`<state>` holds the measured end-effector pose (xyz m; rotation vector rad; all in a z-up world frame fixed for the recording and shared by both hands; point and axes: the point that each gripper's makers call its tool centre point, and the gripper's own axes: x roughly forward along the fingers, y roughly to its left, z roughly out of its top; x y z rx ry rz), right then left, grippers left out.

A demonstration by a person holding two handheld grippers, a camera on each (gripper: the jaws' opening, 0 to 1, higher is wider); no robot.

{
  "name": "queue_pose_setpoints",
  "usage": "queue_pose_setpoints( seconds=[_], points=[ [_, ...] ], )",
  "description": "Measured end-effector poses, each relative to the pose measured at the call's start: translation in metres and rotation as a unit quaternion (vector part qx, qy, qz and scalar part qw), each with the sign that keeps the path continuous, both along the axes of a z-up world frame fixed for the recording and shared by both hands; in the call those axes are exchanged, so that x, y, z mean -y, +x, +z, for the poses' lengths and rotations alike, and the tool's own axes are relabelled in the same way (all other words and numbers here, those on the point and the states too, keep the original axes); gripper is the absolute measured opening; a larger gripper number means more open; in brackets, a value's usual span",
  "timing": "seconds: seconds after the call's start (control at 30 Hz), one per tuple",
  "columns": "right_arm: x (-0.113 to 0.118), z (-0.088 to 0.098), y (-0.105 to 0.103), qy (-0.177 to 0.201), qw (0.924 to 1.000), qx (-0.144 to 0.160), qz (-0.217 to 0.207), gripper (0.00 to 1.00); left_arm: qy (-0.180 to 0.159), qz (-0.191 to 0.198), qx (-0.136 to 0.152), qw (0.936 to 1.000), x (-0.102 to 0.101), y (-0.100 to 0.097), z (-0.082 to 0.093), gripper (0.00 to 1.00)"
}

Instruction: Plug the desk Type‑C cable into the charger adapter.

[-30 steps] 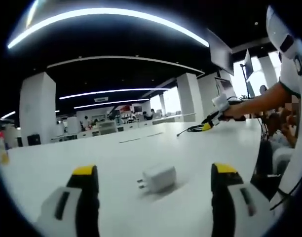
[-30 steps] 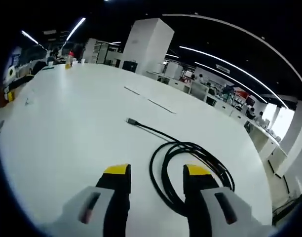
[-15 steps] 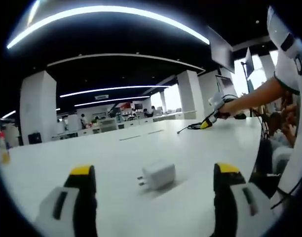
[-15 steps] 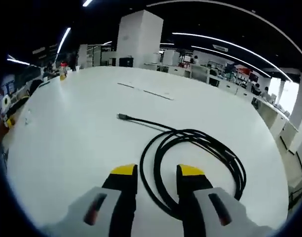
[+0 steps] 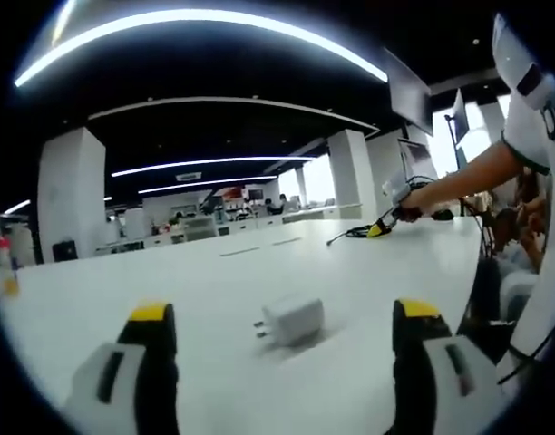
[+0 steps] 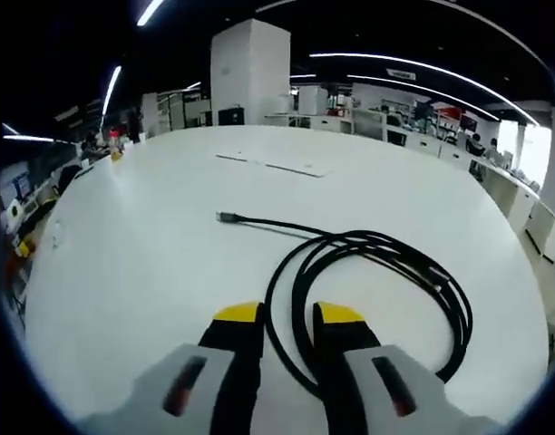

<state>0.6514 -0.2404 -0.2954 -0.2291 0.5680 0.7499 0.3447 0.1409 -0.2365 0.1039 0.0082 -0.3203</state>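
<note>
My left gripper (image 5: 287, 331) hovers with jaws spread wide; my right gripper (image 6: 287, 319) has jaws nearly closed, my arm (image 5: 459, 179) outstretched.

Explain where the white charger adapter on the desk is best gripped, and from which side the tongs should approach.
Probably grip the charger adapter across its two flat side faces, on the white body behind the prongs. It lies flat on the white desk with its prongs pointing left in the left gripper view, so the left tongs, open and straddling it, could come straight forward and close, leaving the end opposite the prongs free.
</note>
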Motion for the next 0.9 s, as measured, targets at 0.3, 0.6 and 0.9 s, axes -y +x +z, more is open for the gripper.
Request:
queue_pose_setpoints(
  seconds=[0.3,0.6,0.9],
  points=[
    [-0.004,0.000,-0.005,-0.016,0.9997,-0.003,0.020,0.15,-0.001,0.000,-0.005,1.0000,0.000,0.000,-0.002,1.00],
    [-0.010,0.002,-0.018,-0.038,0.9983,0.008,0.044,0.05,-0.004,0.001,-0.004,1.0000,-0.001,0.000,0.001,1.00],
    [-0.006,0.002,-0.013,-0.067,0.9961,0.015,0.055,0.04,-0.007,0.002,-0.006,1.0000,-0.001,0.000,0.002,0.99]
  ],
)
